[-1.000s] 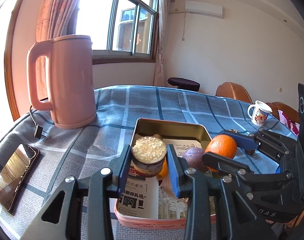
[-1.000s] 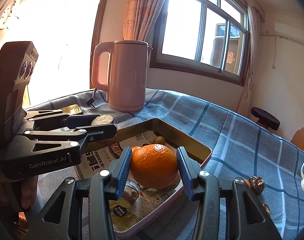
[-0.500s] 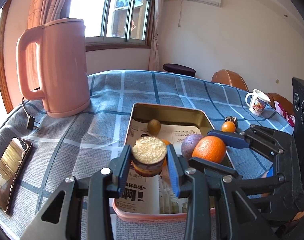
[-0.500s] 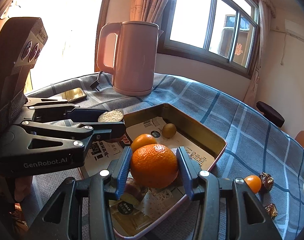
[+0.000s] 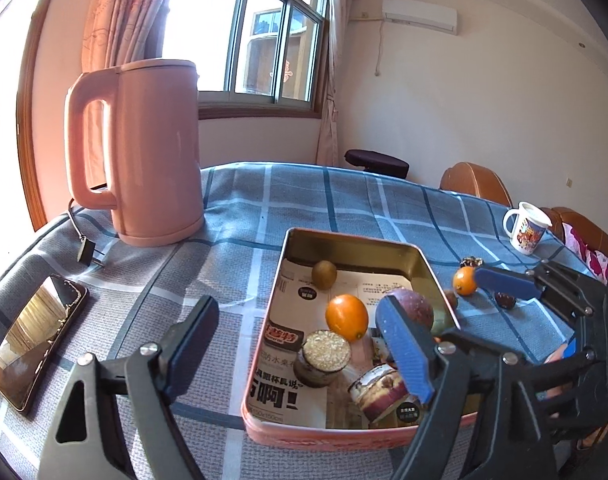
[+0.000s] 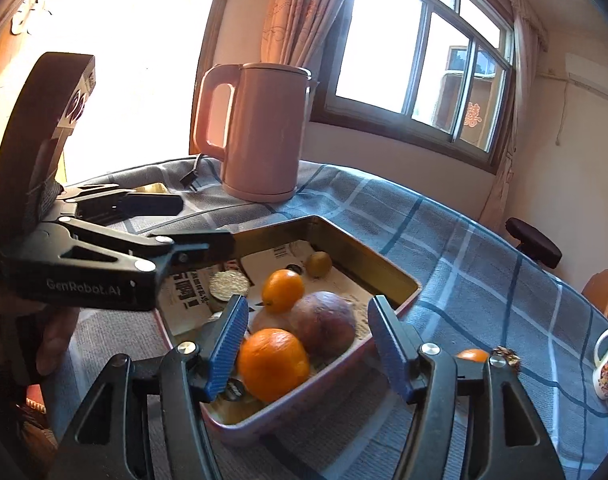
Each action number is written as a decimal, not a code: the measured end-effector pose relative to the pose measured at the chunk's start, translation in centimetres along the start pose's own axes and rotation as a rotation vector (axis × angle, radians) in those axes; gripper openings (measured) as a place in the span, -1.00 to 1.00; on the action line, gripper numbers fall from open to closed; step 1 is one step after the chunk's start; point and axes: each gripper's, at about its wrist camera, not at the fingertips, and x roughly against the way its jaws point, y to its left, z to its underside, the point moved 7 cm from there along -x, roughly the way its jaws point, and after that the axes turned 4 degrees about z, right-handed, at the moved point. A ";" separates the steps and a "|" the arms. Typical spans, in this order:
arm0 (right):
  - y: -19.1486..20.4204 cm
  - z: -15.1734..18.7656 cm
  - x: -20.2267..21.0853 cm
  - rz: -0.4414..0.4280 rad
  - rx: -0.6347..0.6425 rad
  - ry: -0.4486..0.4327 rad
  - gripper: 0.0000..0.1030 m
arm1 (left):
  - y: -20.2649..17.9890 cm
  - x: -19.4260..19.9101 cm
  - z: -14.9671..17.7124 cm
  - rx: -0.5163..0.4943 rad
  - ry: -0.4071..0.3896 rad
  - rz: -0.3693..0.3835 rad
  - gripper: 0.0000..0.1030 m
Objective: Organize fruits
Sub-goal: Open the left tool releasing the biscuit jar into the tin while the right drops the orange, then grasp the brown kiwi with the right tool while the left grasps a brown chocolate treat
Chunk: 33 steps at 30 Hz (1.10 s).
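Metal tin (image 5: 345, 242) runs lengthwise away; left gripper (image 5: 300, 344), right gripper (image 6: 311, 344) both spread.

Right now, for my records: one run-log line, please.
left hand-held gripper: open | right hand-held gripper: open | orange: in tin

Glossy gold metal tin (image 5: 421, 264), matt woven checked tablecloth (image 5: 240, 216), smooth pink plastic kettle (image 5: 156, 152).
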 end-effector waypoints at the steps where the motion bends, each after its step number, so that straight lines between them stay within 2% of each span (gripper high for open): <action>1: -1.3 0.2 0.5 0.027 -0.014 0.000 0.24 | 0.2 0.1 -0.1 0.009 -0.010 -0.007 0.72; 6: -8.5 1.1 1.6 0.177 -0.131 0.041 0.24 | 1.0 0.4 -0.3 0.062 -0.048 -0.016 0.81; 9: -10.3 1.6 1.1 0.209 -0.162 0.068 0.24 | 1.1 0.4 -0.3 0.072 -0.053 -0.014 0.81; 12: -9.5 2.0 -0.7 0.197 -0.129 0.115 0.21 | 0.9 0.5 -0.3 0.066 -0.054 -0.015 0.82; 14: -8.6 2.3 -2.3 0.158 -0.111 0.159 -0.03 | 0.9 0.5 -0.3 0.061 -0.053 -0.016 0.84; 17: -7.6 2.9 -4.4 0.149 -0.070 0.220 -0.18 | 0.8 0.6 -0.4 0.054 -0.055 -0.017 0.86; 24: -6.3 4.0 -7.2 0.101 -0.019 0.317 -0.28 | 0.4 0.5 -0.4 0.047 -0.057 -0.016 0.86; 26: -6.5 4.4 -7.9 0.138 0.000 0.351 -0.36 | 0.1 0.5 -0.4 0.039 -0.057 -0.013 0.86; 28: -6.6 4.6 -8.0 0.126 -0.013 0.358 -0.50 | -0.3 0.5 -0.4 0.030 -0.056 -0.008 0.86; 33: -6.9 4.1 -6.6 0.132 -0.029 0.306 -0.50 | -1.7 0.2 -0.4 0.007 -0.048 0.003 0.86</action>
